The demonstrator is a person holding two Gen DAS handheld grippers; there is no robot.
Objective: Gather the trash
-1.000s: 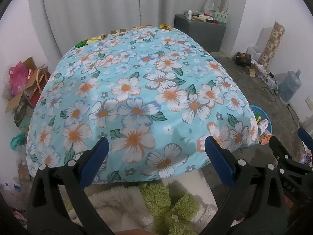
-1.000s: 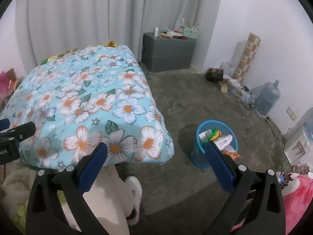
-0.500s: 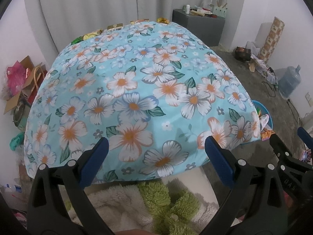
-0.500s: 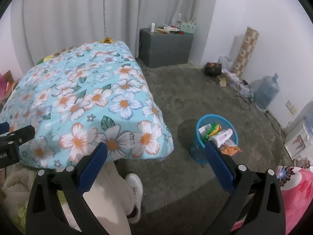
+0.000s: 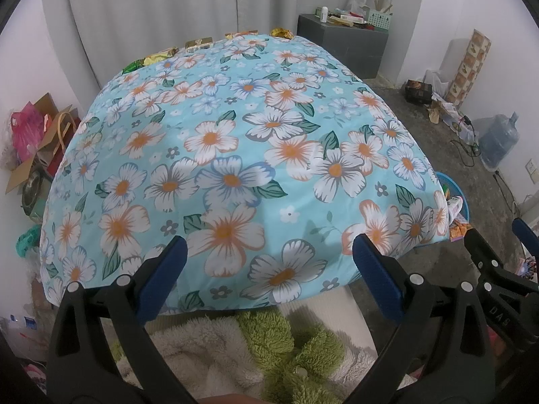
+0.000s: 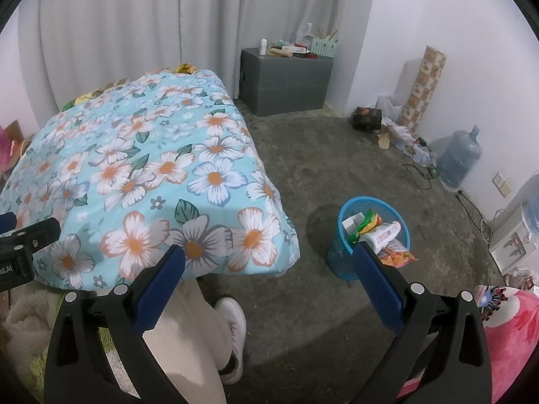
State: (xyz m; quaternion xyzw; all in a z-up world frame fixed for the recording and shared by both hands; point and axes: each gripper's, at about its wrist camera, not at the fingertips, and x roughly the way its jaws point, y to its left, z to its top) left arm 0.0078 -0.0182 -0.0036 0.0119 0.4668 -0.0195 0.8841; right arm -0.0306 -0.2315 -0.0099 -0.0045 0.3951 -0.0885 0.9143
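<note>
A table under a light-blue flowered cloth (image 5: 235,155) fills the left wrist view. Several wrappers and small boxes (image 5: 198,43) lie in a row along its far edge, also seen as wrappers (image 6: 183,67) in the right wrist view. A blue mesh trash basket (image 6: 372,232) stands on the floor right of the table, holding packets and a tube. My left gripper (image 5: 269,269) hangs open over the near table edge, holding nothing. My right gripper (image 6: 269,276) is open above the floor between table corner and basket, empty too.
A grey cabinet (image 6: 286,80) with small items stands by the curtain. A water jug (image 6: 460,158), cables and a patterned roll (image 6: 426,87) line the right wall. Bags and cardboard (image 5: 37,138) sit left of the table. A person's leg and white shoe (image 6: 232,323) are below.
Both views have shifted slightly: the table and the basket sit a little lower and nearer in frame. Both grippers stay open and empty.
</note>
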